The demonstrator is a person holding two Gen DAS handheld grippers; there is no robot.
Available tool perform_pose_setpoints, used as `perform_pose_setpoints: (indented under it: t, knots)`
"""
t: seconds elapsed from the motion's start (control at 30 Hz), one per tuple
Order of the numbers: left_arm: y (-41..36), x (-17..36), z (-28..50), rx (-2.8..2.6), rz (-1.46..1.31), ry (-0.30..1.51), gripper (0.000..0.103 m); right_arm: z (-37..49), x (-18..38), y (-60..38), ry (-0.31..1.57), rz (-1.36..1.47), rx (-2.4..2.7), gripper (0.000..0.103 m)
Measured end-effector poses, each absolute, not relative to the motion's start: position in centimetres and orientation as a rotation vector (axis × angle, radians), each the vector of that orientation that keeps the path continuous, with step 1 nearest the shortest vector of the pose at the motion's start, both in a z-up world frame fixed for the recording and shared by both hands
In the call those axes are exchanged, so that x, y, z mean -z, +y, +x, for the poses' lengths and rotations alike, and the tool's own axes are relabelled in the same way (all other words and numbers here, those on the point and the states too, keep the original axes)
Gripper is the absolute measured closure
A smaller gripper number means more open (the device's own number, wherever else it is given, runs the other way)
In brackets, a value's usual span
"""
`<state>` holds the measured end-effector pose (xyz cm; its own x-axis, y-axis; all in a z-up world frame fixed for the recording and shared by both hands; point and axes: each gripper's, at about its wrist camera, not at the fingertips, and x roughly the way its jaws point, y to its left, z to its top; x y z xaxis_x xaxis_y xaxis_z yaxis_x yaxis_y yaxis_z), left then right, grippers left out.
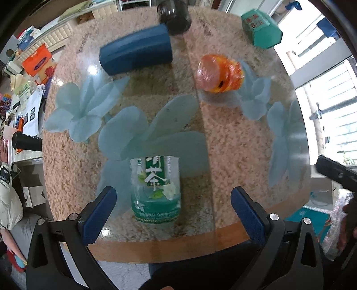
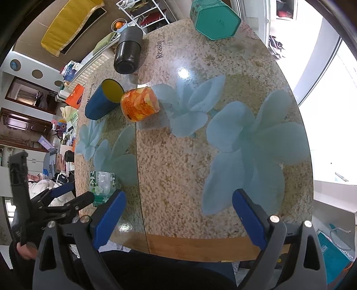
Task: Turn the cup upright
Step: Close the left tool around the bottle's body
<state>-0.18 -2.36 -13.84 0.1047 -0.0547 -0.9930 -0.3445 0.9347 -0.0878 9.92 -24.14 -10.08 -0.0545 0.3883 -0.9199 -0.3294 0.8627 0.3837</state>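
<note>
A blue cup point(image 1: 136, 52) lies on its side at the far part of the round table; in the right wrist view point(image 2: 102, 102) its yellow inside faces the camera. My left gripper point(image 1: 174, 214) is open and empty near the table's front edge, far from the cup, with a green tea bottle point(image 1: 156, 189) between its fingers' line of sight. My right gripper point(image 2: 178, 214) is open and empty over the front edge. The left gripper also shows in the right wrist view point(image 2: 67, 198), at the left.
An orange jar point(image 1: 219, 73) lies on its side right of the cup, close to it in the right wrist view point(image 2: 139, 103). A black cylinder point(image 2: 128, 53) and a teal hexagonal box point(image 2: 214, 19) stand at the back. The table point(image 2: 178, 167) has blue flower prints.
</note>
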Motion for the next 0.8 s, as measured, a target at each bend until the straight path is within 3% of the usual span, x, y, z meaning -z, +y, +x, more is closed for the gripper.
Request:
perform_pose_setpoints:
  t: [0.5,0.53,0.6,0.8]
  knots:
    - [1.2,22.0,1.0,-0.202,-0.418,1.589,0.001,9.9,11.5,-24.8,1.566,0.058,-0.493,0.007]
    - [1.2,22.2,1.2,-0.198,-0.424,1.594,0.004,9.9,11.5,-24.8,1.567,0.058,-0.488,0.007]
    - [1.2,22.4,1.5,-0.186,-0.450,1.593,0.020,10.0,11.5,-24.9,1.567,0.059,-0.481,0.007]
    - [1.0,22.7,2.7,-0.185,-0.477,1.611,0.027,10.2,11.6,-24.8,1.572,0.067,-0.473,0.007]
